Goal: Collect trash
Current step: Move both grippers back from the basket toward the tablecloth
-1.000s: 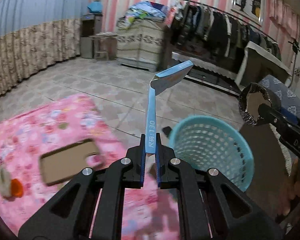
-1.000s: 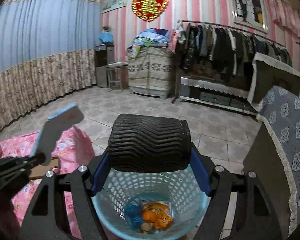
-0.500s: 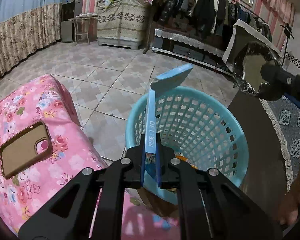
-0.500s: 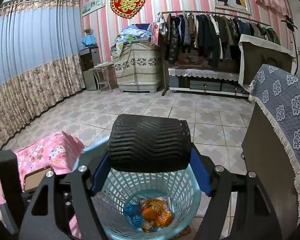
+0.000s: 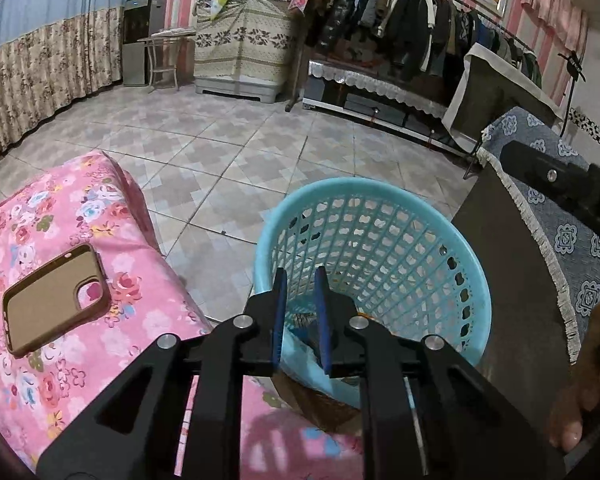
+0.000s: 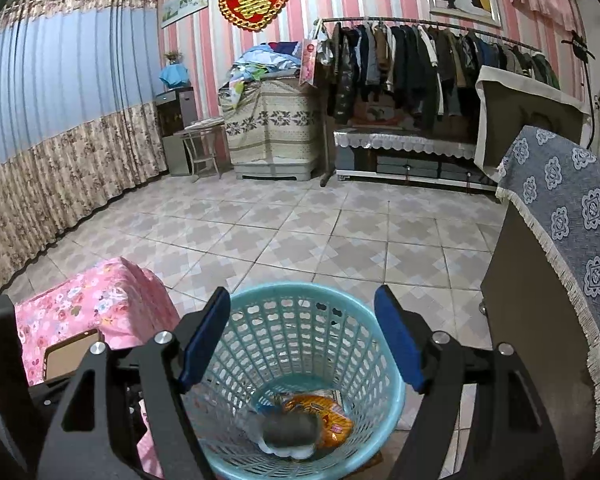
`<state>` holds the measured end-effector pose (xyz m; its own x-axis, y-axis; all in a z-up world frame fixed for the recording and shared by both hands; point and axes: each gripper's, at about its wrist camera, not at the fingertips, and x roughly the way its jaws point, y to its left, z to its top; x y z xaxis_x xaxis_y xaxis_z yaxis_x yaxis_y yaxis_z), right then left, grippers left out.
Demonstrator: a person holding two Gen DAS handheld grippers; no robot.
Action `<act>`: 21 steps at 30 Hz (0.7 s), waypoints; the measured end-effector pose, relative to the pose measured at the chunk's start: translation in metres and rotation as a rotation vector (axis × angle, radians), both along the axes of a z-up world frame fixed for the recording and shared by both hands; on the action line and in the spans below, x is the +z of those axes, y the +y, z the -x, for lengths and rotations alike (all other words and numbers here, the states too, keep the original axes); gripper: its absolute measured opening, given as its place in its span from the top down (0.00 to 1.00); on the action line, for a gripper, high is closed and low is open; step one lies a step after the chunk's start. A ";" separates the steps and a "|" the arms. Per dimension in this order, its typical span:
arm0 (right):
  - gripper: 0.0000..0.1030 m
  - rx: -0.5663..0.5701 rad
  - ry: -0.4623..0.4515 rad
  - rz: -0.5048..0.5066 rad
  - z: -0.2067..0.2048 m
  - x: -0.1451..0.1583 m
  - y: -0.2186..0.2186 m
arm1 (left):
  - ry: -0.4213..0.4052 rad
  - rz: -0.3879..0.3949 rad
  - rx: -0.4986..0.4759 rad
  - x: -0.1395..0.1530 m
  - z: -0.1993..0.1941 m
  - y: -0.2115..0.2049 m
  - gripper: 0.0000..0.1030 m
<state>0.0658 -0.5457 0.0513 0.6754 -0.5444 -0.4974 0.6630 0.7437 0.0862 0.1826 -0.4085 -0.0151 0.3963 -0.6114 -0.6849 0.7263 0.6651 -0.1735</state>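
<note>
A turquoise mesh waste basket [image 5: 400,240] [image 6: 260,320] stands on the floor beside the pink bed. My left gripper [image 5: 300,284] is open a little and empty, over the basket's near rim. My right gripper [image 6: 302,312] is wide open and empty, directly above the basket. Inside the basket lie a dark ribbed cup [image 6: 290,428], an orange snack wrapper [image 6: 332,416] and blurred pale blue pieces. The right gripper's black arm [image 5: 560,192] shows at the right edge of the left wrist view.
A pink floral bedspread [image 5: 60,240] lies to the left, with a brown phone case [image 5: 52,304] on it. A cabinet with a blue patterned cloth [image 6: 560,220] stands to the right of the basket. Tiled floor [image 6: 300,232] stretches ahead to a clothes rack [image 6: 420,60].
The left gripper opened and the blue card it held is gone from its jaws. The right gripper opened and the dark ribbed cup dropped into the basket.
</note>
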 end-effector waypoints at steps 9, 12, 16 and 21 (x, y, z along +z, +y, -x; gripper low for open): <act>0.29 0.017 0.014 0.026 -0.009 0.003 0.012 | -0.006 0.016 0.069 0.008 -0.012 0.036 0.88; 0.25 0.044 -0.019 -0.002 -0.013 0.004 0.015 | -0.023 0.025 0.114 0.019 -0.012 0.070 0.86; 0.23 0.128 -0.012 -0.012 -0.042 0.001 0.048 | -0.085 -0.021 0.271 0.033 -0.009 0.165 0.72; 0.19 0.341 -0.017 -0.031 -0.077 0.000 0.135 | -0.154 -0.114 0.538 0.028 0.010 0.304 0.46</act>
<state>0.1427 -0.4107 0.0512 0.8243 -0.2703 -0.4975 0.3745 0.9193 0.1210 0.1726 -0.1043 0.0131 0.7316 -0.2220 -0.6446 0.2918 0.9565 0.0017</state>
